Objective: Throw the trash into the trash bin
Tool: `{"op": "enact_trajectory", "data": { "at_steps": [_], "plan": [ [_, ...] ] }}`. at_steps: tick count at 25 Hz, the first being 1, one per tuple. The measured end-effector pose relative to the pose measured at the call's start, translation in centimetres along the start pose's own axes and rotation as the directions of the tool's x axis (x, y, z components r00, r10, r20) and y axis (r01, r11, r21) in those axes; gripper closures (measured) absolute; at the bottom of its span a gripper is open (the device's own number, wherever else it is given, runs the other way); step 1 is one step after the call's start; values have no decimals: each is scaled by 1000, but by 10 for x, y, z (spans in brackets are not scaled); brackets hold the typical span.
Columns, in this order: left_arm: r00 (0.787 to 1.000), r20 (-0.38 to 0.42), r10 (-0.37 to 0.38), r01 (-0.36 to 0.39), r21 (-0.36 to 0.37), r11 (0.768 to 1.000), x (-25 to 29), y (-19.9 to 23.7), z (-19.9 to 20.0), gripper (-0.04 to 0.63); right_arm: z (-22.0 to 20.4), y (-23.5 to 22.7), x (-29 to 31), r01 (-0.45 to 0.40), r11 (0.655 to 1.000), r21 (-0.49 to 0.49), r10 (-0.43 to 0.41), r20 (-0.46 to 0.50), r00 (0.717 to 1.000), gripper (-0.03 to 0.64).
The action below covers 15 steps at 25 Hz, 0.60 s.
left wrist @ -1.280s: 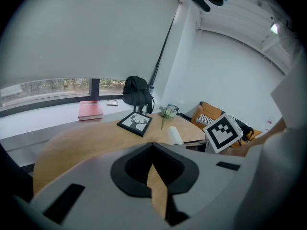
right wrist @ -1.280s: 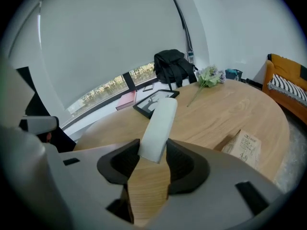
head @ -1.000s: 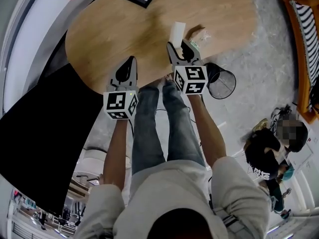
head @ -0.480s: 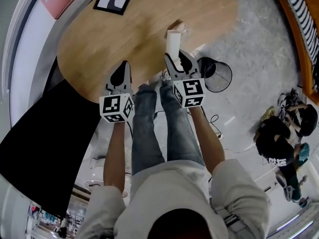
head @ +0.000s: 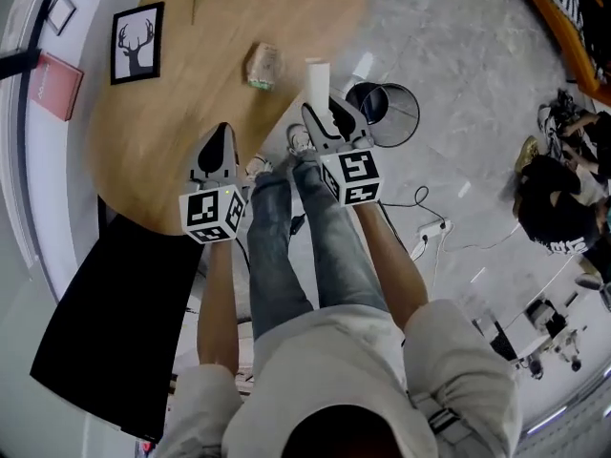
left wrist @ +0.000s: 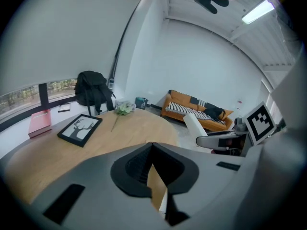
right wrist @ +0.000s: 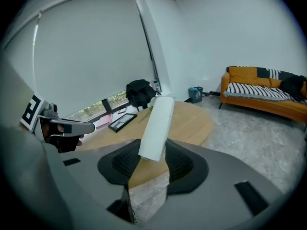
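Observation:
In the head view my right gripper [head: 323, 114] is shut on a long white piece of paper trash [head: 317, 76], held just off the wooden table's [head: 172, 132] edge. The black mesh trash bin [head: 389, 114] stands on the floor immediately to its right. The right gripper view shows the white paper [right wrist: 158, 121] clamped upright between the jaws of the right gripper [right wrist: 152, 151]. A crumpled wrapper [head: 261, 65] lies on the table to the left. My left gripper [head: 218, 153] hovers over the table's near edge, and the left gripper [left wrist: 152, 147] is shut and empty.
A framed deer picture [head: 136, 41] and a pink book [head: 54, 84] lie at the table's far left. A black backpack [left wrist: 93, 92] sits at the table's back. An orange sofa [right wrist: 261, 96] stands across the floor. People [head: 558, 203] sit on the floor right; a power strip [head: 431, 227] lies near my legs.
Both grippers have swung to the right. The right one carried the white paper off the table toward the bin. The crumpled wrapper stayed on the table.

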<state>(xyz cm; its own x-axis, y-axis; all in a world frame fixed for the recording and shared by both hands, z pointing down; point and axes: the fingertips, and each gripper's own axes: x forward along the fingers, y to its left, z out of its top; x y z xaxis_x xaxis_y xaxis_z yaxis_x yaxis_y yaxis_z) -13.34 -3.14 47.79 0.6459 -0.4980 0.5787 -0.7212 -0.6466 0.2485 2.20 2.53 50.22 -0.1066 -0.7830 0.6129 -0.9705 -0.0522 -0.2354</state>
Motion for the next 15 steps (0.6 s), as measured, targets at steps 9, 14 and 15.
{"op": "enact_trajectory", "data": {
  "at_steps": [9,14,15],
  "plan": [
    [965,-106,-238,252,144,957,66,-119,-6,577,-75,-123,-83,273,940,203,-269,-47,962,440],
    [933,-155,-326,352,190,916,91,-180,-14,578,-126,-173,-127,385,875,295,-371,-106,923,440],
    [926,-165,-341,370,198,908,95,-190,-16,577,-135,-180,-134,403,860,313,-386,-117,915,440]
  ]
}}
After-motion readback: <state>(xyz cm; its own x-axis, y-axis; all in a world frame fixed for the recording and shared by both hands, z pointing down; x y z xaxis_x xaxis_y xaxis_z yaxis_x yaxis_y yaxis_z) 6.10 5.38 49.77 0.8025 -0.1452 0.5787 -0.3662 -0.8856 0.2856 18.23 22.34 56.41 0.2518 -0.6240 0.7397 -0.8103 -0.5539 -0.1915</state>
